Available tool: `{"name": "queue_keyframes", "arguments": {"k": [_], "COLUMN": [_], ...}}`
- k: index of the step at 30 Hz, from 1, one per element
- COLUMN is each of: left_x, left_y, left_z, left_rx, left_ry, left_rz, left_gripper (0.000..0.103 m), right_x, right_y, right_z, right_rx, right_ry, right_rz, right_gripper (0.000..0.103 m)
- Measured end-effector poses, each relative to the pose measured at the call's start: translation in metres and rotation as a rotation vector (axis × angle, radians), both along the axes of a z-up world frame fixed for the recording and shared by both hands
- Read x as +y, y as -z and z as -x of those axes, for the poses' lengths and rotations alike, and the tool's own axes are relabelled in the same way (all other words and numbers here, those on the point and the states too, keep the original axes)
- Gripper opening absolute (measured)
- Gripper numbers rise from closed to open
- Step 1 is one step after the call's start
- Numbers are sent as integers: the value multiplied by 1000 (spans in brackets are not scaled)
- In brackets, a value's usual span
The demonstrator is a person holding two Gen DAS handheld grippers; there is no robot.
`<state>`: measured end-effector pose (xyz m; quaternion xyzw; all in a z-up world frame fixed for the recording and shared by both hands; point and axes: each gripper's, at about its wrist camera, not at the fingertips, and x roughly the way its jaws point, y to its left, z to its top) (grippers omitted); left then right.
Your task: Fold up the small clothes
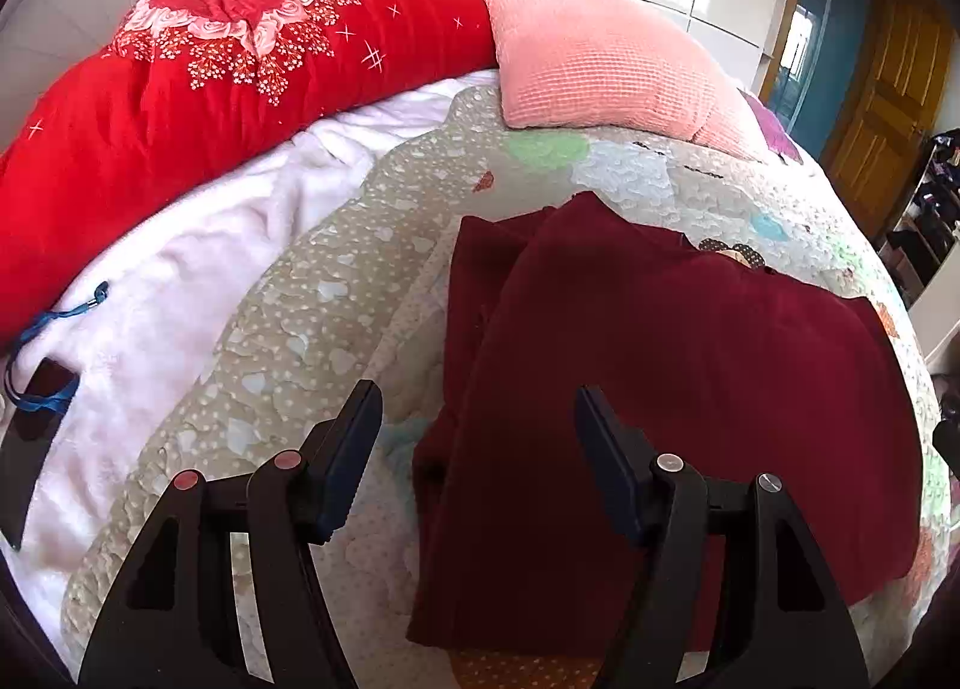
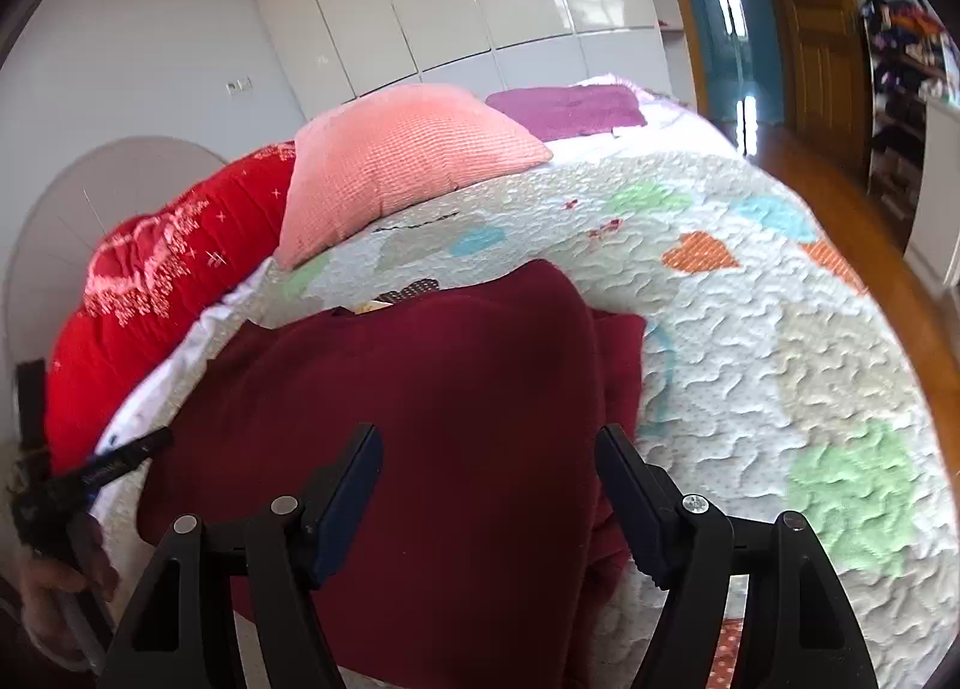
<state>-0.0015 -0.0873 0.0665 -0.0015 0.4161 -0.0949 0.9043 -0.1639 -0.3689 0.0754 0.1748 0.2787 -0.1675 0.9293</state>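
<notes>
A dark red garment (image 1: 672, 389) lies folded over on the patterned quilt (image 1: 288, 317), its layers overlapping along its left side. My left gripper (image 1: 477, 407) hovers open over the garment's left edge, nothing between its fingers. In the right wrist view the same dark red garment (image 2: 420, 389) fills the middle, with a folded edge at its right. My right gripper (image 2: 489, 449) stands open just above that cloth, with its pads clear of it. The left gripper (image 2: 90, 479) and the hand holding it show at the far left of that view.
A red floral duvet (image 1: 198, 89) is bunched along the bed's far left, on a white fleece blanket (image 1: 180, 299). A pink pillow (image 1: 600, 65) and a purple cloth (image 2: 570, 110) lie at the far end. A dark phone-like slab with a blue strap (image 1: 36, 407) rests on the fleece. The wooden floor (image 2: 900, 281) lies right.
</notes>
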Motion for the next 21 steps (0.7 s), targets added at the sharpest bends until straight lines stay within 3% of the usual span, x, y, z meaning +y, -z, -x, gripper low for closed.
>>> {"name": "queue_keyframes", "arguments": {"k": [21], "left_x": [-1], "left_y": [15], "left_z": [-17], "left_rx": [53], "left_ry": [2], "left_rz": [5], "left_gripper": [67], "right_x": [-27], "right_y": [22], "right_z": [-3], "right_rx": [49], "right_ry": [45], "right_rz": [-62], "right_gripper": [78]}}
